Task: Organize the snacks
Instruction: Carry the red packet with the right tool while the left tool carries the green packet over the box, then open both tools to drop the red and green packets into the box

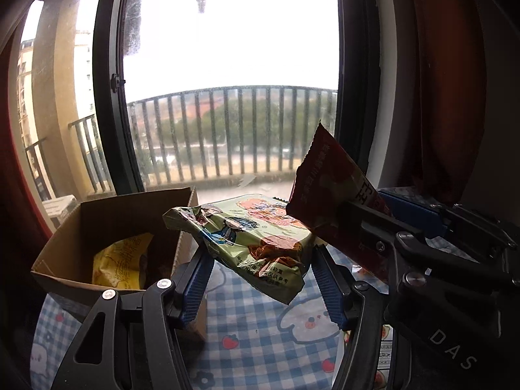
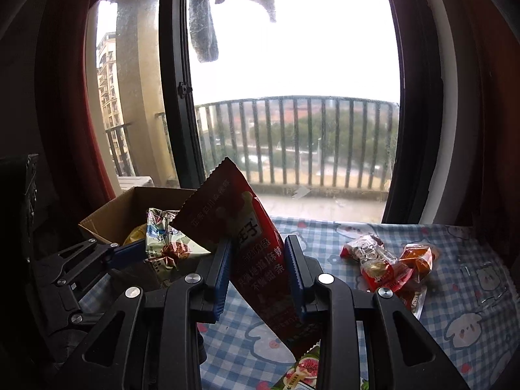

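Note:
My left gripper (image 1: 258, 247) is shut on a light green snack packet (image 1: 250, 240) and holds it above the table, just right of an open cardboard box (image 1: 110, 214). A yellow packet (image 1: 122, 260) lies inside the box. My right gripper (image 2: 258, 260) is shut on a tall red snack packet (image 2: 247, 237), held upright above the blue checked tablecloth (image 2: 455, 292). In the left wrist view the red packet (image 1: 328, 191) and the right gripper (image 1: 390, 224) sit close to the right of the green packet. The right wrist view shows the green packet (image 2: 165, 240) and the box (image 2: 130, 208) to the left.
Red and orange wrapped snacks (image 2: 386, 263) lie on the cloth at the right. A green packet with fig pictures (image 2: 302, 370) lies under my right gripper. A large window (image 2: 292, 97) with a balcony railing stands right behind the table; dark red curtains hang at both sides.

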`<state>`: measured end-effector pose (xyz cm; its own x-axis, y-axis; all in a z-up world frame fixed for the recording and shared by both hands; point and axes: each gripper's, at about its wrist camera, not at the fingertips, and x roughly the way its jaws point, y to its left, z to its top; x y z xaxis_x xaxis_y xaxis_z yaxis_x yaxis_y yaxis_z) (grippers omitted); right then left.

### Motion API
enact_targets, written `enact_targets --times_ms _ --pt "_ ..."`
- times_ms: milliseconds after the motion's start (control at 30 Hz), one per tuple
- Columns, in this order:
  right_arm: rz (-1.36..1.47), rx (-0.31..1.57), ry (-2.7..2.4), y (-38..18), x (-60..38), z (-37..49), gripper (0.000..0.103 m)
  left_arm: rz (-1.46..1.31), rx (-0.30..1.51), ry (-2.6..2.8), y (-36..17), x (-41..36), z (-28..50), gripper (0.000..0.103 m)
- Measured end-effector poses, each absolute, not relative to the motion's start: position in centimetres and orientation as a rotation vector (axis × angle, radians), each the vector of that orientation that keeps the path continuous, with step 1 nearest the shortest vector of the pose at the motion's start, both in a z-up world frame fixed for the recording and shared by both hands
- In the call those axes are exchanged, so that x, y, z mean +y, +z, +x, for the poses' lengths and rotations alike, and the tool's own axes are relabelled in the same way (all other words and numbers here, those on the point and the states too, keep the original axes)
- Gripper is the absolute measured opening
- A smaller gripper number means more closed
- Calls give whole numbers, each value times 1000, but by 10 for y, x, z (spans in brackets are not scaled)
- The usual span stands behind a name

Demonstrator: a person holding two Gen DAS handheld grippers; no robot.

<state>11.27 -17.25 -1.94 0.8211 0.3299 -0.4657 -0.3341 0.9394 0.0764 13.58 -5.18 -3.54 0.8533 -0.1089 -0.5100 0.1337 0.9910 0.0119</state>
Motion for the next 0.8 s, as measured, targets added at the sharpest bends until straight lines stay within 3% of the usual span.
enact_targets --times_ms 467,800 --pt "-41 443 432 -2 -96 139 35 7 475 -24 -20 24 148 63" --pt "-23 475 533 -16 -29 189 35 -40 529 72 -34 83 185 64"
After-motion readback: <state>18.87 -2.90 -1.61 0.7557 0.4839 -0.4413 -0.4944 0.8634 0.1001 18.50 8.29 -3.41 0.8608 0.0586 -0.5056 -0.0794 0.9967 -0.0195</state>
